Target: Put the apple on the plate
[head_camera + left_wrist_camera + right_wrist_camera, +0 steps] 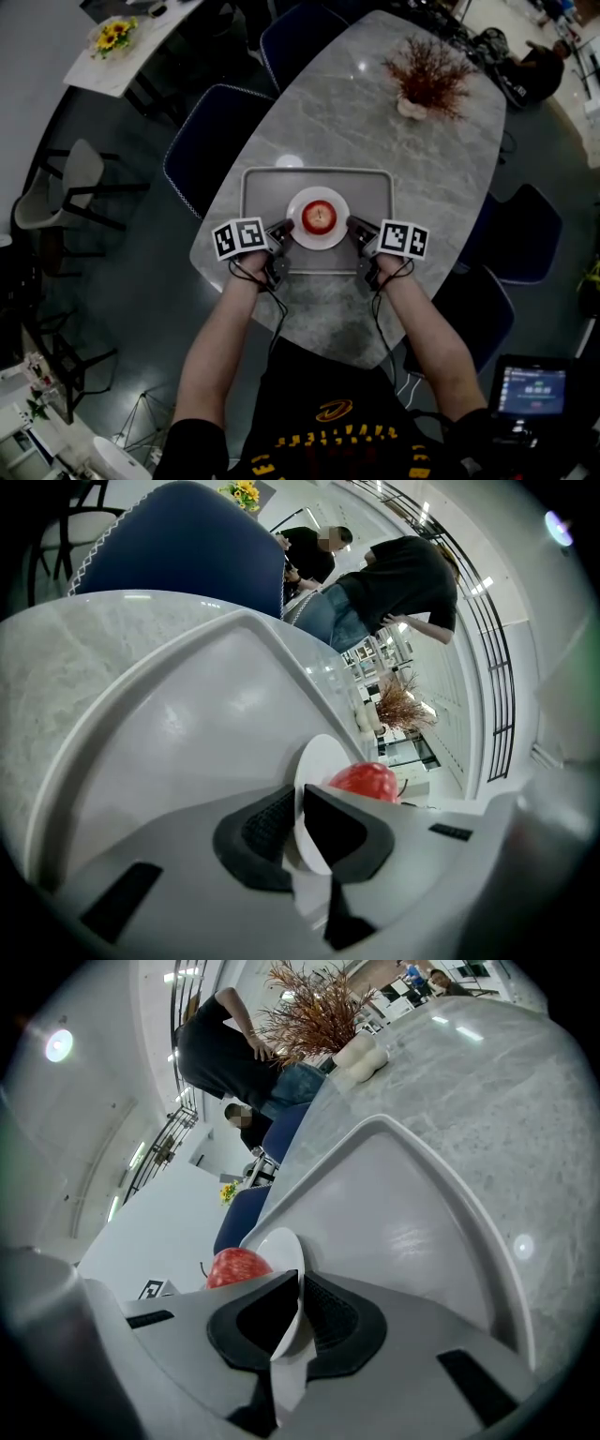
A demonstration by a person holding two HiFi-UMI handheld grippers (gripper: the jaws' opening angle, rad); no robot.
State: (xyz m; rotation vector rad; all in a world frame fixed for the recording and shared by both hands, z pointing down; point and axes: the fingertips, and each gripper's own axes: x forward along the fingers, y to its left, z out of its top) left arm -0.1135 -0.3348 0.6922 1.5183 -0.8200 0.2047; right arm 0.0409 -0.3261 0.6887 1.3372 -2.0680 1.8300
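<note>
A red apple (319,217) sits in the middle of a white plate (298,233), which is over the grey tray (258,187) on the marble table. My left gripper (282,231) is shut on the plate's left rim (302,808). My right gripper (355,228) is shut on the plate's right rim (286,1321). In the left gripper view the apple (366,780) shows just past the jaws, and in the right gripper view the apple (234,1266) lies to the left behind the rim. Whether the plate rests on the tray or hangs just above it I cannot tell.
A pot of dried red twigs (427,75) stands at the table's far end. Blue chairs (211,131) line the left and far sides. Two people (394,583) stand beyond the table. A second table with yellow flowers (112,36) is at the far left.
</note>
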